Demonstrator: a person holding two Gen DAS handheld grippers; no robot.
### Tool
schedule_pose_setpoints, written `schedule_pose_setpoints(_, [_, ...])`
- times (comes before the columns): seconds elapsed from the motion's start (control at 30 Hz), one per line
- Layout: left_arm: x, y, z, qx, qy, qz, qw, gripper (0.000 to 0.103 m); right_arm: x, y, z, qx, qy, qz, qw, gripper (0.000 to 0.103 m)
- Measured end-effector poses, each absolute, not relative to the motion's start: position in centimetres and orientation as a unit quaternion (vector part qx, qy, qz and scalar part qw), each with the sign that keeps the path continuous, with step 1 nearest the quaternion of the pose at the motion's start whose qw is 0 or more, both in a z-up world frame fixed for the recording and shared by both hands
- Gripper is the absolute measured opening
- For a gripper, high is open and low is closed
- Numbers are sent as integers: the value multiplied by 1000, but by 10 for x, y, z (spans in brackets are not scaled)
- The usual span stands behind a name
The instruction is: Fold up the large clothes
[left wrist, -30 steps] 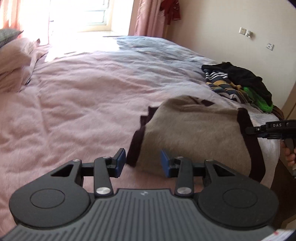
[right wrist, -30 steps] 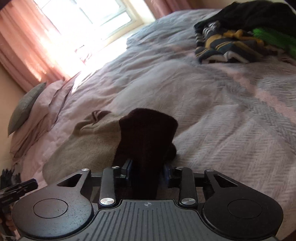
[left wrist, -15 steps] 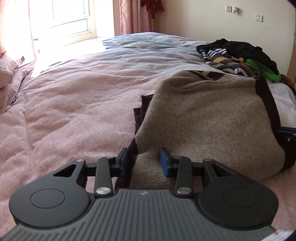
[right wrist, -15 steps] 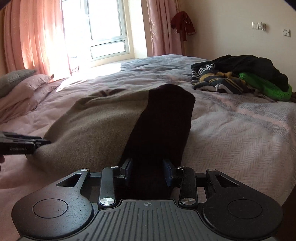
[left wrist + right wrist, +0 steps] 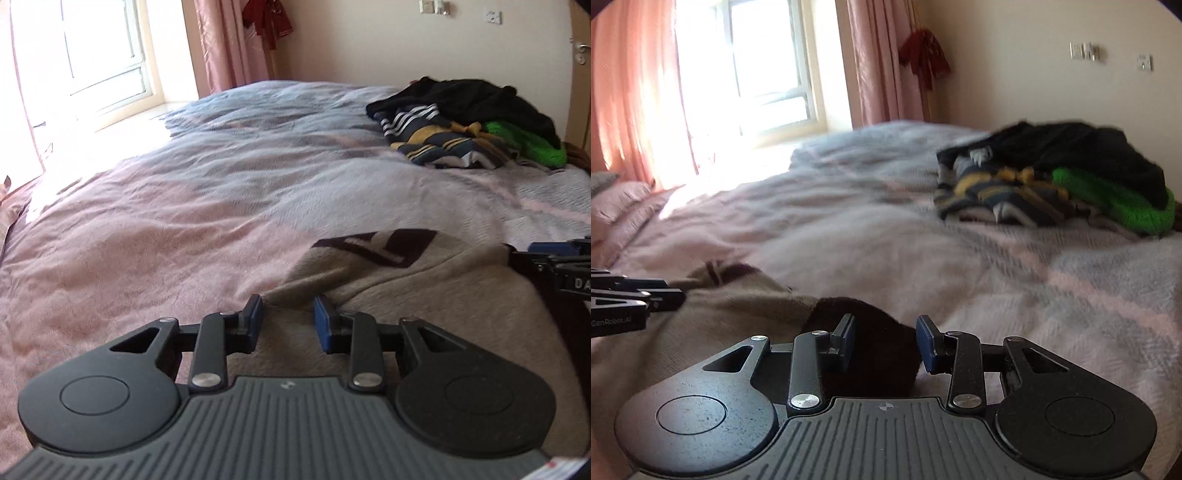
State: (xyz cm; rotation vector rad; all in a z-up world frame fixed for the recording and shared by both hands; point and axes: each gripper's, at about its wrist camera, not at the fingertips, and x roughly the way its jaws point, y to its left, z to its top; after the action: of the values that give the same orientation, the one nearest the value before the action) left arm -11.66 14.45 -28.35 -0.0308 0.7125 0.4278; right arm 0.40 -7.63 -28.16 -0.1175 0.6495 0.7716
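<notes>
A beige sweater (image 5: 424, 302) with dark brown trim lies on the bed, its collar (image 5: 373, 247) just ahead of me. My left gripper (image 5: 288, 317) is shut on the beige fabric at its near edge; the cloth fills the gap between the blue pads. My right gripper (image 5: 886, 334) is shut on the dark brown band (image 5: 871, 332), held low over the bedspread. Each gripper shows in the other's view: the right gripper (image 5: 554, 258) at the right edge, the left gripper (image 5: 631, 299) at the left edge, both level over the sweater.
A heap of other clothes (image 5: 469, 122), black, striped and green, sits at the far right of the bed (image 5: 184, 206). Pillows (image 5: 617, 206) lie at the far left, with a window and pink curtains (image 5: 879, 62) behind. A door (image 5: 581, 55) is at right.
Both grippers moved forward and lower with the sweater's near edge, bringing it close to the collar. The left gripper narrowed onto the beige fabric. The brown band no longer stands up.
</notes>
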Motion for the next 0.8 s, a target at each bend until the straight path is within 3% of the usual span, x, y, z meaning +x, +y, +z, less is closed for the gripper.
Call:
schedule_pose_setpoints(0.13, [-145,166,-278,-57,327,225,916,28,9,-92,-277,-19,329,361,872,35])
schedule_pose_setpoints(0.4, [-248,153,-235,-120,335,274,894,28,-64,-150,-238,24,359,389,848,60])
schedule_pose_setpoints(0.53, [-288,115,-223,-134,356,283,880,48,-101,-160,-242,-2,400,390,829,62])
schedule_pose_setpoints(0.7, [-308,65,-220,-111,378,274,878,58,-136,-167,-246,-27,417,394,819,64])
schedule_pose_setpoints(0.8, [-315,48,-220,-123,381,264,878,58,-153,-172,-243,-33,415,408,813,64])
